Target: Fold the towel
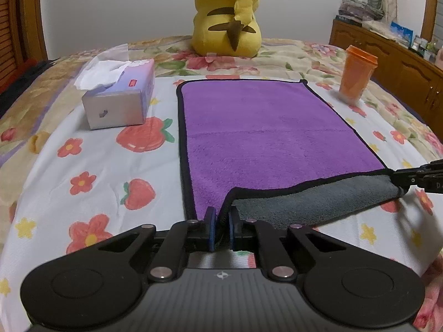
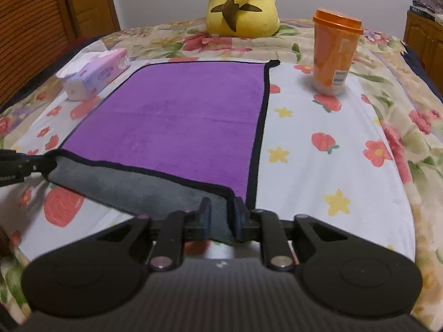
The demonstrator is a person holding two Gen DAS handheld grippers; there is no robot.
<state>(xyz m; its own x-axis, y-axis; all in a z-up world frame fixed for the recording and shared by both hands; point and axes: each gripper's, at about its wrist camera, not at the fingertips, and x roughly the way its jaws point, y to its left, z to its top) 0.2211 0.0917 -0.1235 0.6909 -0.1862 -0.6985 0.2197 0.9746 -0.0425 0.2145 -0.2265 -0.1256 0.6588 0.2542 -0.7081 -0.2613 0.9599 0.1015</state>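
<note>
A purple towel [image 1: 263, 132] with a black border and a grey underside lies spread on the bed; it also shows in the right wrist view [image 2: 180, 121]. Its near edge is lifted and turned over, showing the grey side [image 1: 318, 199]. My left gripper [image 1: 221, 221] is shut on the towel's near left corner. My right gripper [image 2: 221, 215] is shut on the near right corner. The right gripper's tip shows at the right edge of the left wrist view [image 1: 415, 179], and the left gripper's tip shows at the left edge of the right wrist view [image 2: 19, 166].
A tissue box [image 1: 119, 96] sits left of the towel. An orange lidded cup [image 2: 335, 52] stands to its right. A yellow plush toy [image 1: 229, 16] sits behind the towel. The bed has a flowered sheet [image 1: 83, 166]. A wooden cabinet [image 1: 393, 63] stands at the right.
</note>
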